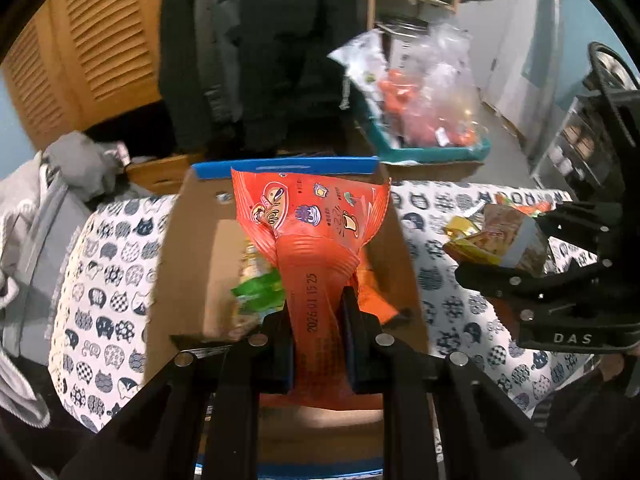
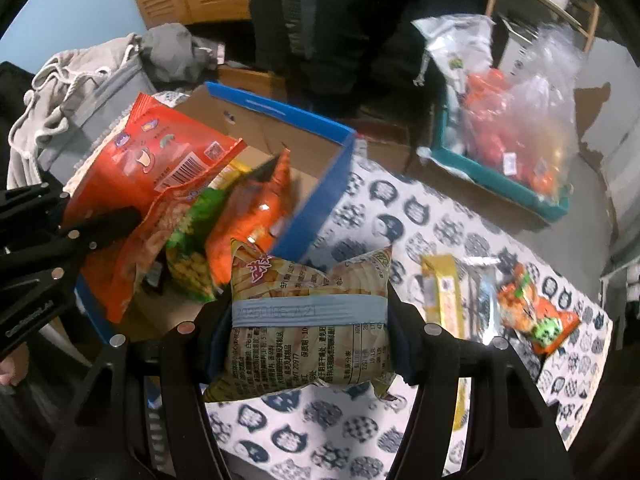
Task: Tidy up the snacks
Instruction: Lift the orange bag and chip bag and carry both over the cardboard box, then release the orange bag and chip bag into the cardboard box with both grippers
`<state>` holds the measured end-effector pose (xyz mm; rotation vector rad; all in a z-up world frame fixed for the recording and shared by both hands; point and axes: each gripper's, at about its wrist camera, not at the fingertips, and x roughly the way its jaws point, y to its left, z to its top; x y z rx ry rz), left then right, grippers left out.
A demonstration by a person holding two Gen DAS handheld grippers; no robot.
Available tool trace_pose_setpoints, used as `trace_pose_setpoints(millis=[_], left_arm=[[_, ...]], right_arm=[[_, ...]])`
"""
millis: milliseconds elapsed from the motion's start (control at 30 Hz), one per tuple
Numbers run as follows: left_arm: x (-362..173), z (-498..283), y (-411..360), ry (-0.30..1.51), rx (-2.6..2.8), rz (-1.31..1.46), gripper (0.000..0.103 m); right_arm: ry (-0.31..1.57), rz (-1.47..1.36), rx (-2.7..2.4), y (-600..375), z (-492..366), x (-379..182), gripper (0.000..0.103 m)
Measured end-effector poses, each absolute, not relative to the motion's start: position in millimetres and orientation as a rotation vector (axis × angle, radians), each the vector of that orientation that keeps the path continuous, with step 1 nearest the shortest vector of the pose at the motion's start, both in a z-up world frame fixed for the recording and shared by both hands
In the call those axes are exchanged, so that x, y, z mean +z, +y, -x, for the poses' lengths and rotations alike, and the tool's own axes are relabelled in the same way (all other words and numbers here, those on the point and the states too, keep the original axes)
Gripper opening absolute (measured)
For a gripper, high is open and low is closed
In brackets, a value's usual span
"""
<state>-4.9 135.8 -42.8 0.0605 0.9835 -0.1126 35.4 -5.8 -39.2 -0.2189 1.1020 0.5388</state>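
My left gripper (image 1: 318,320) is shut on the crimped edge of an orange snack bag (image 1: 316,224), which hangs over the open cardboard box with blue rims (image 1: 192,264). The same orange snack bag (image 2: 160,160) shows at the left in the right wrist view, above the box (image 2: 320,204), where green and orange packets (image 2: 240,224) lie. My right gripper (image 2: 310,344) is shut on a yellow chip bag with a pale blue band (image 2: 310,320), just right of the box over the cat-print cloth (image 2: 360,440). In the left wrist view that right gripper (image 1: 516,248) holds the chip bag (image 1: 504,236).
Loose snack packets (image 2: 532,312) and a yellow packet (image 2: 444,300) lie on the cloth at the right. A teal bin with plastic bags (image 2: 512,148) stands behind. Grey clothing (image 2: 80,92) is piled at the left. Dark coats (image 1: 260,48) hang beyond the box.
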Motion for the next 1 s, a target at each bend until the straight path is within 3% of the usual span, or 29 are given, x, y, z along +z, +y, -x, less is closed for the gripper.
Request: trace_pose_setpoints(millis=[733,867,1000], left_arm=[[-77.3,-12.3,197.6,1.076,0.016,0.029,0.021],[-75.6,-11.2,200.0,1.066,0.048,0.018,0.045],[-70.0,-10.0,201.0,1.054,0.061,0.014,0.056]], right_arm=[[1.12,0.223,0.642,75.0,-57.0,-45.1,0.063],[1.125,0.213,0.648,75.2,-59.1,-45.9,0.063],[1.139,0.187,0.654,74.2,-61.2,-47.5,0.064]])
